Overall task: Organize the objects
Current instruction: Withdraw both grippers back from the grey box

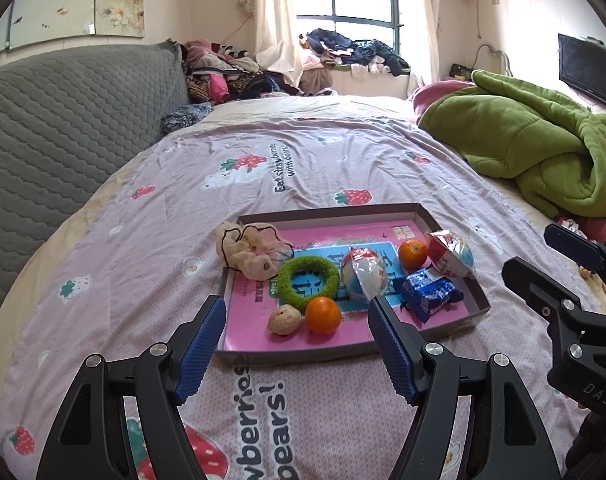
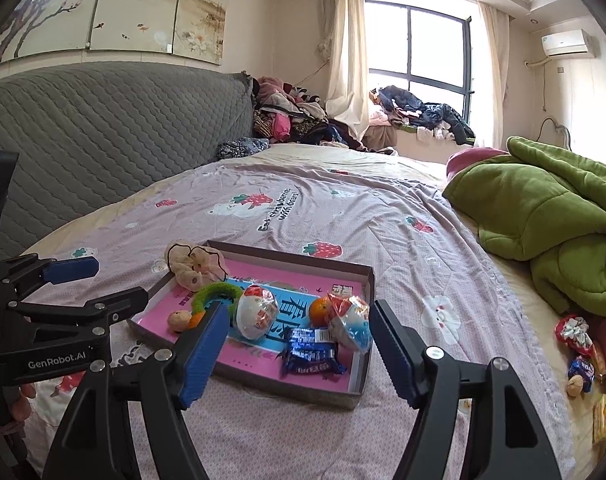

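Tongs (image 1: 297,344) gape over a strawberry-print bedspread (image 1: 323,168) in a bedroom.

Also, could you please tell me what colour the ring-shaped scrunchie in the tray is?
The ring scrunchie is bright green, clearest in the left wrist view.

Straight ahead of the left gripper (image 1: 297,334), whose black fingers are wearing blue ribbed pads (image 1: 201,346), a grey-brown shallow box (image 1: 449,322) is showing a pink lining with a sky-blue panel. Between the pads, an orange mandarin (image 1: 323,315) is glowing beside a tan walnut (image 1: 284,321); beyond them a fuzzy green ring (image 1: 308,280) and a cream scrunchie (image 1: 249,252) edged in black are lying. Rightward, a dark blue wrapper (image 1: 429,294) with white print is shining. Underneath the gripper, a lilac bedspread (image 1: 151,240) is carrying red strawberries and white bears. Far right, a green blanket (image 1: 543,148) is bunching.
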A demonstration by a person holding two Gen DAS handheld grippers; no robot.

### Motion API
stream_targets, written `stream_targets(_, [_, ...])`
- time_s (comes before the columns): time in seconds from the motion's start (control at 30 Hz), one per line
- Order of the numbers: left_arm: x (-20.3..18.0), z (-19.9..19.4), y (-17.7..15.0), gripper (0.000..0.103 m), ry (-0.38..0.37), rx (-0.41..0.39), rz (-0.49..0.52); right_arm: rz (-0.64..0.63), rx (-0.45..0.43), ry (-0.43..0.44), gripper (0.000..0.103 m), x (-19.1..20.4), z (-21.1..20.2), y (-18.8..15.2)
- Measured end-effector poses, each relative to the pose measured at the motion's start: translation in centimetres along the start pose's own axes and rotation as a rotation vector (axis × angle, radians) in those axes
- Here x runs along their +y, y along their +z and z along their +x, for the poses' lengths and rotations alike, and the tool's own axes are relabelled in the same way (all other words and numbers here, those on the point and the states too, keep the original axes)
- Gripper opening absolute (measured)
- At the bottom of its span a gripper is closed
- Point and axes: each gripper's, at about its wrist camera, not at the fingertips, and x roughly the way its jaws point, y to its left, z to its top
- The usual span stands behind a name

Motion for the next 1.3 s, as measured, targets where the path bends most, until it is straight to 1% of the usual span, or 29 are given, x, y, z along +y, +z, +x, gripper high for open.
stream_targets(0.3, [0.2,-1.8,-1.2,0.075,0.013,-0.004,0.001,0.035,-0.008,0.005,0.072,0.2,-2.0,-0.7])
stream_targets(0.53, [0.1,-2.8,-2.3,0.075,0.009,-0.005,-0.001,0.052,0.000,-0.004,0.072,0.2,-3.1,-1.5])
stream_targets(0.7, [0.4,-3.0,-3.3,0.075,0.007,0.004,-0.012,0.059,0.009,-0.025,0.072,0.1,-3.6,-2.3])
stream_targets(0.8, [0.3,-3.1,-4.1,0.075,0.028,0.002,-0.012,0.069,0.015,-0.032,0.072,0.0,-3.8,-2.7])
stream_targets(0.97, [0.5,-2.9,-5.2,0.075,0.033,0.015,-0.016,0.066,0.030,-0.039,0.072,0.3,-3.9,-3.3])
stream_targets(1.3, [1.2,-3.1,-6.5,0.075,0.024,0.026,-0.035,0.065,0.051,-0.064,0.072,0.7,-3.9,-4.3])
